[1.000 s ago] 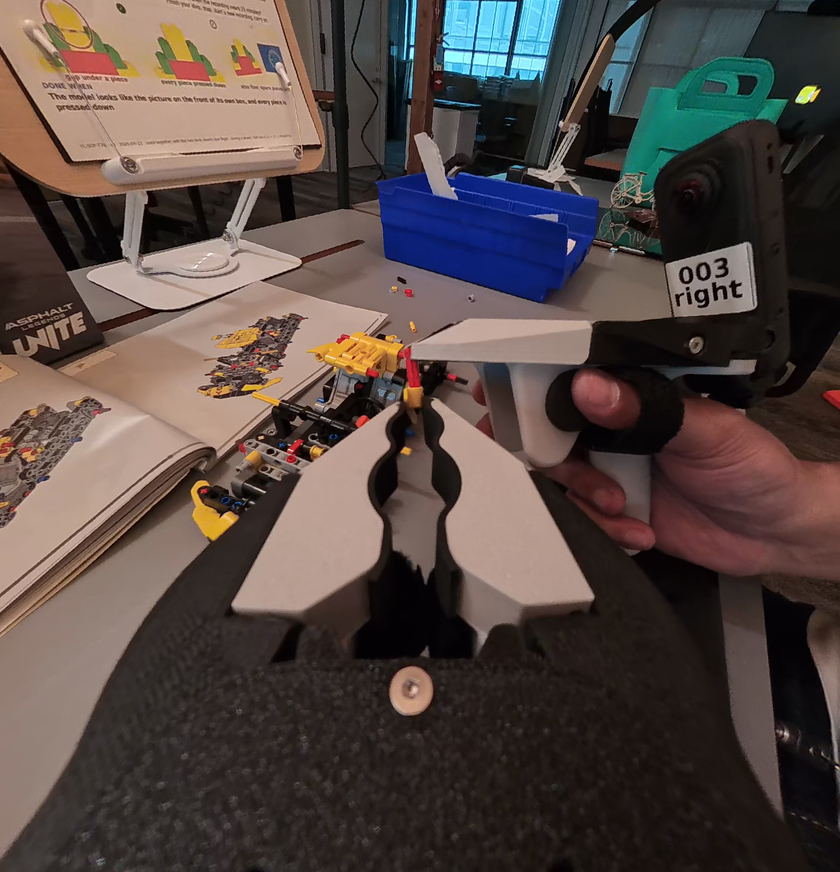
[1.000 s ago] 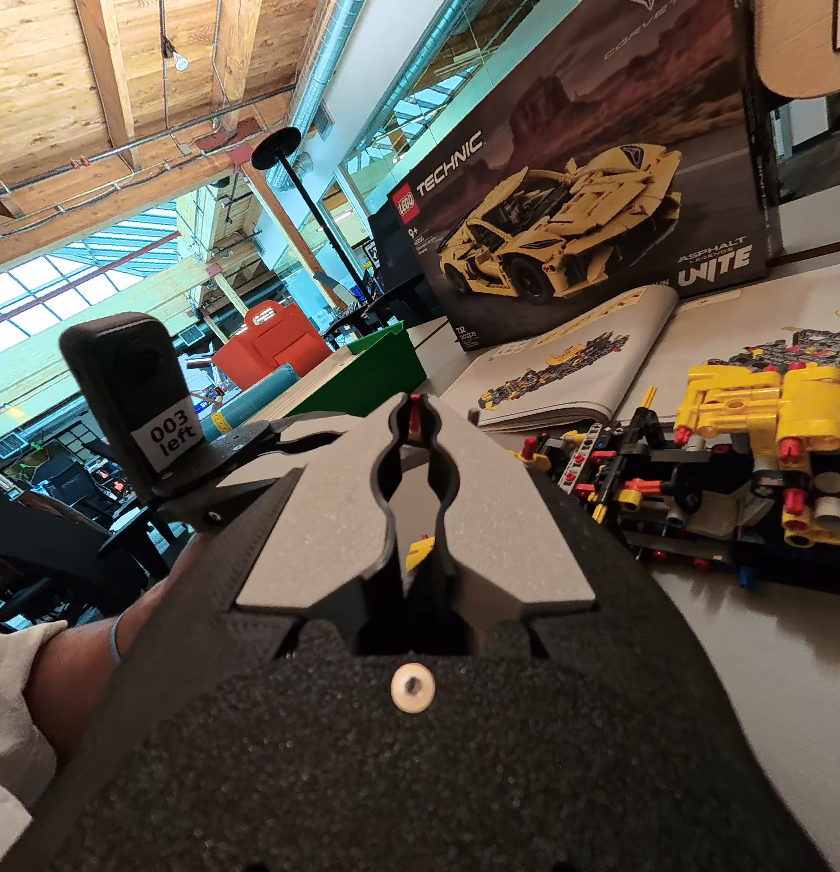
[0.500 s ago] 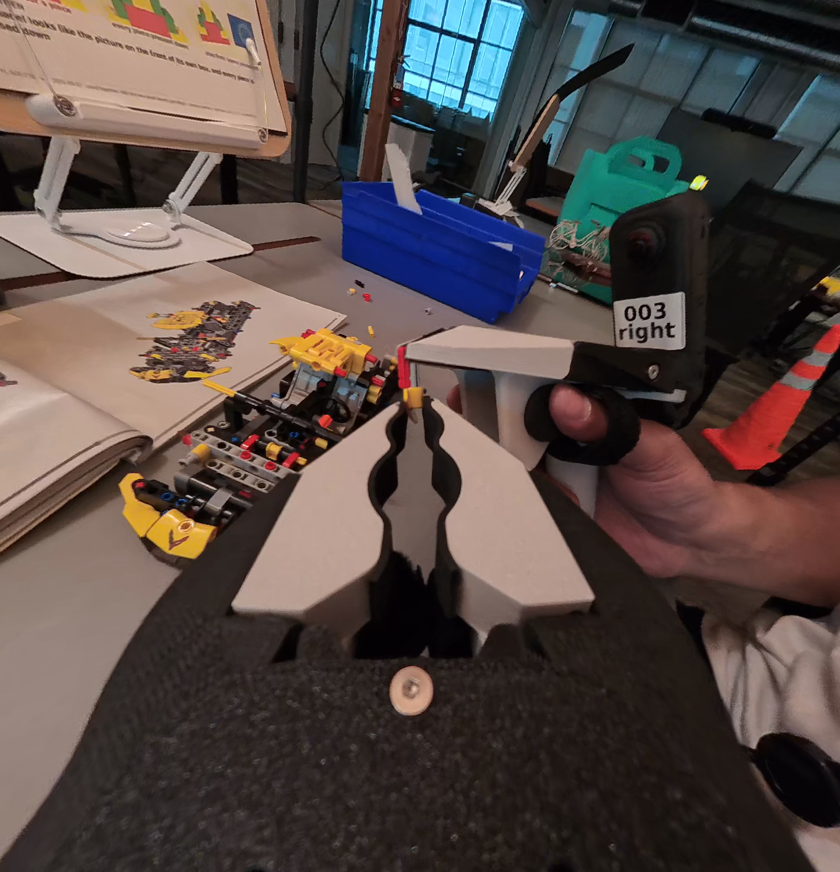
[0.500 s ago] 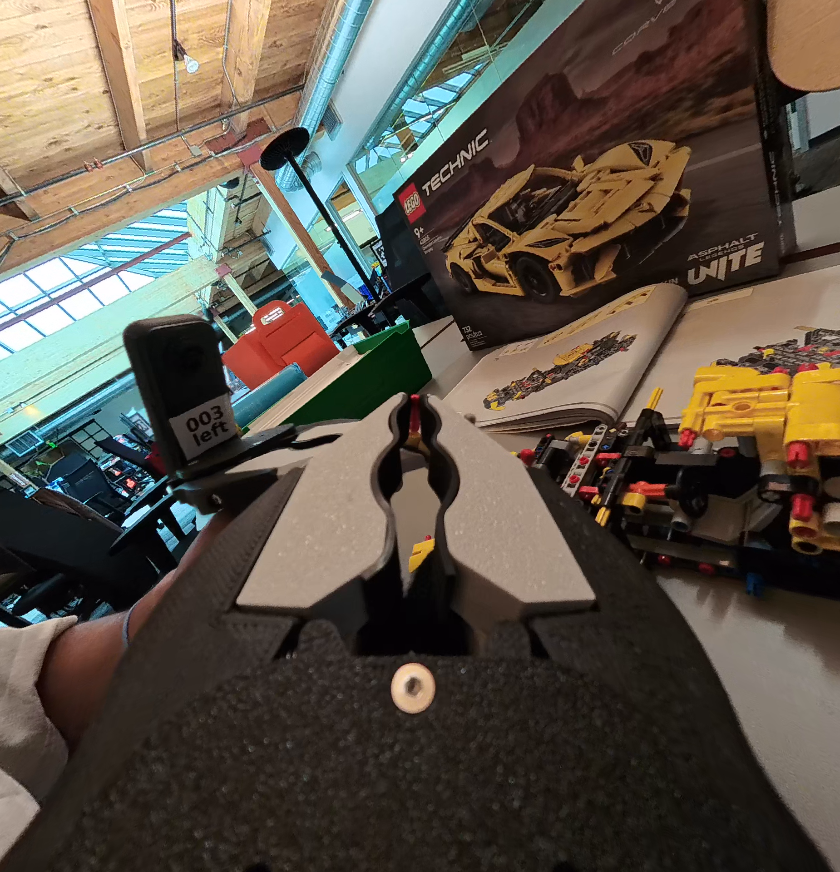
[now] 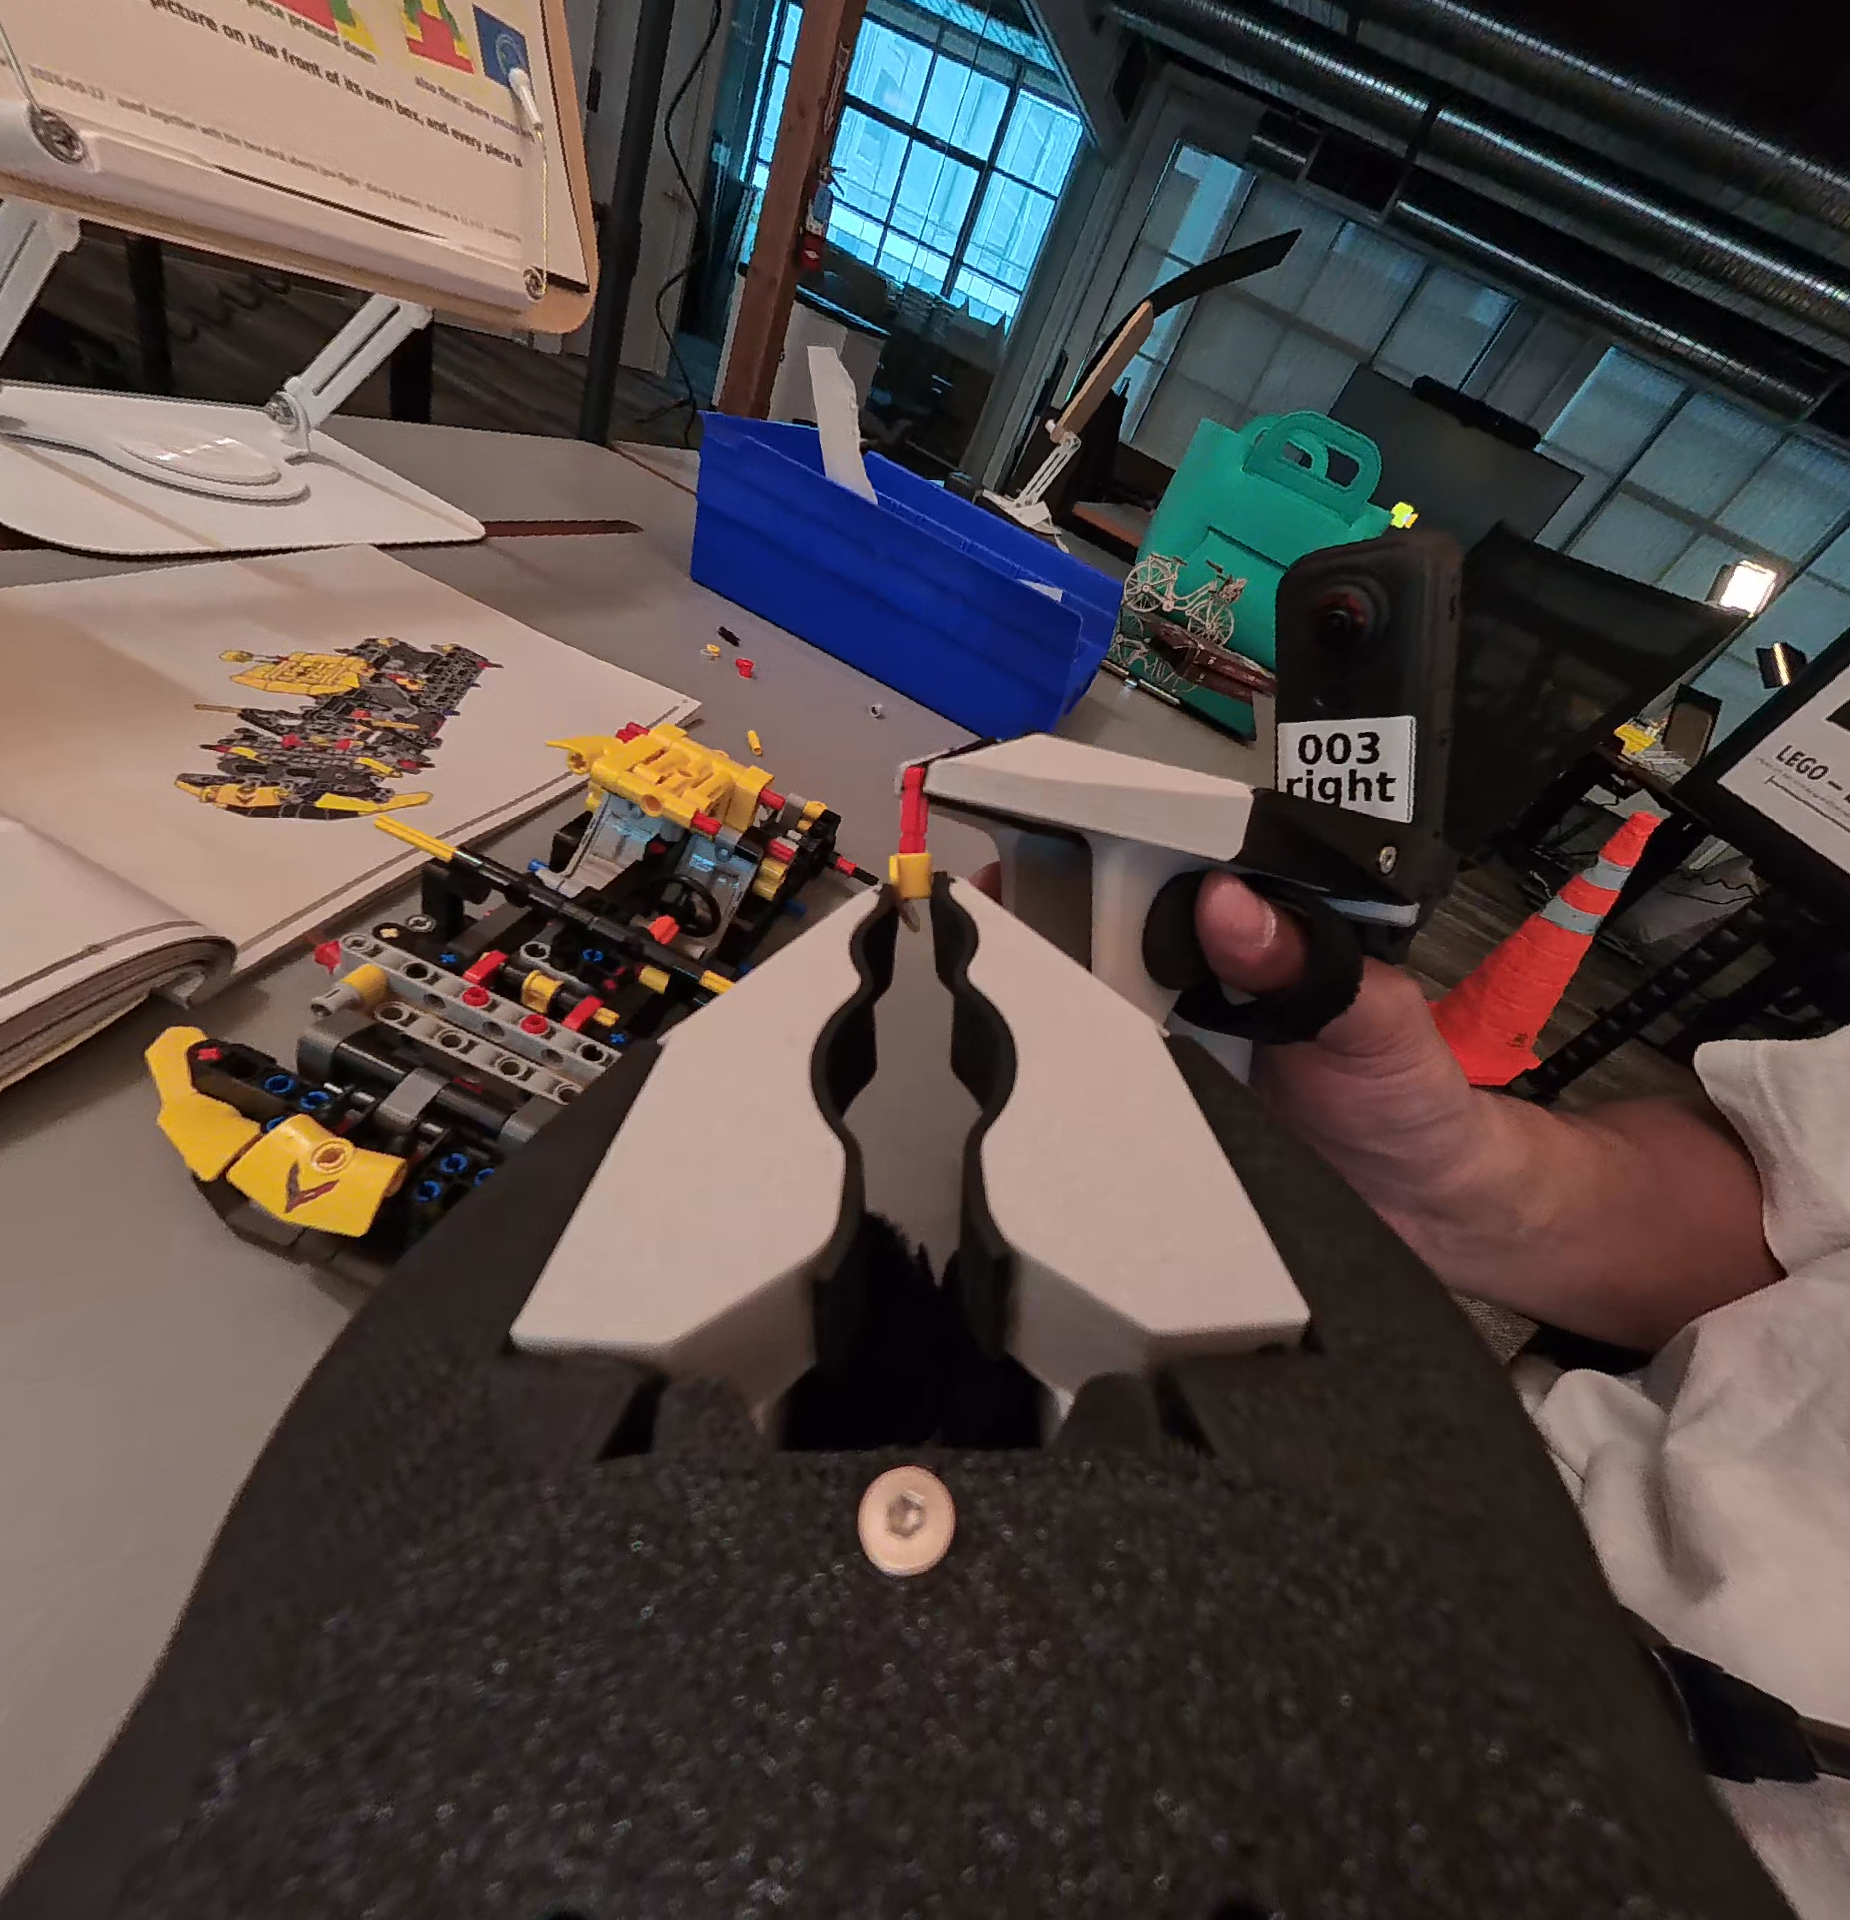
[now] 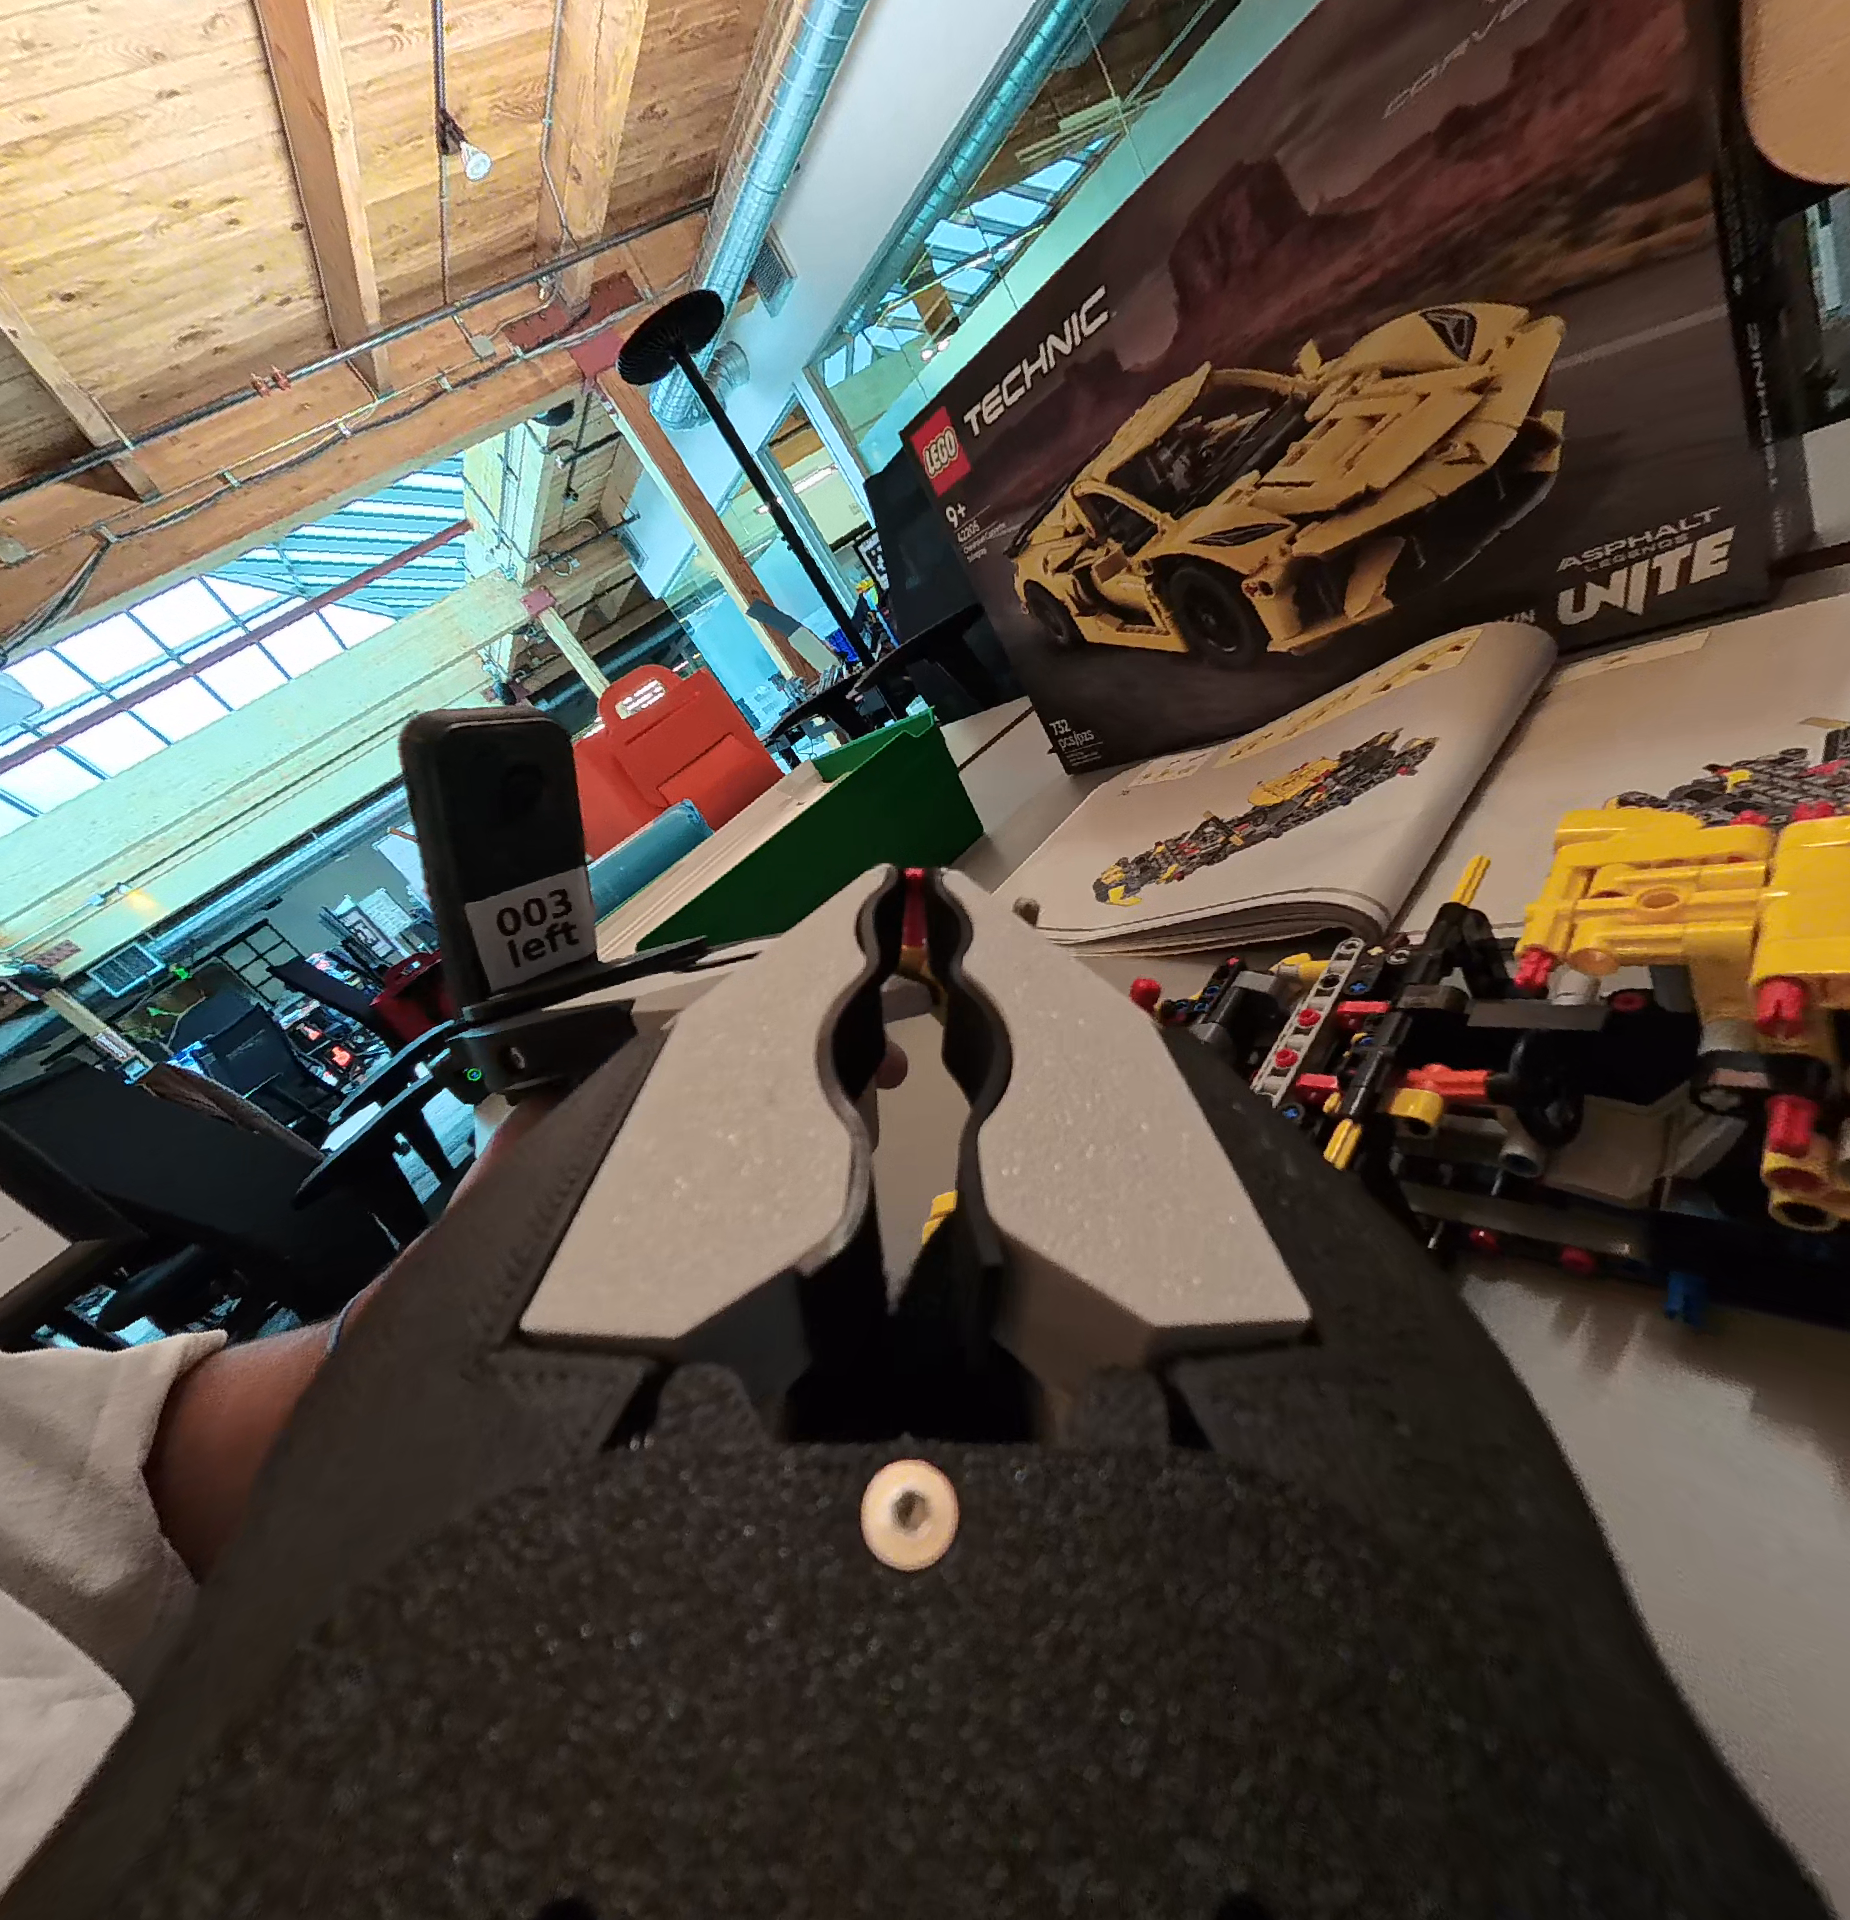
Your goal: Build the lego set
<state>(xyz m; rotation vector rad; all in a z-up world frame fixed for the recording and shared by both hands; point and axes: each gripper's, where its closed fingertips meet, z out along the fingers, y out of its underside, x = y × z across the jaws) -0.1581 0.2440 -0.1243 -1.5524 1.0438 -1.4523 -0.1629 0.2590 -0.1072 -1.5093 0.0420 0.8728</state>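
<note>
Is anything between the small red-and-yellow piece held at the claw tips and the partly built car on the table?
Nothing visible: the red-and-yellow piece is held in open air just right of the partly built car.

A grey table (image 5: 90, 1351) fills the lower left of the left wrist view, and behind it, at upper centre, tall gridded windows (image 5: 931, 197) glow blue beside a wooden post (image 5: 786, 208). Dark pipes (image 5: 1523, 114) cross the upper right, with an orange traffic cone (image 5: 1534, 956) on the floor at right. In the right wrist view a plank ceiling with wooden beams (image 6: 308, 177) fills the upper left above skylights (image 6: 256, 634).
</note>
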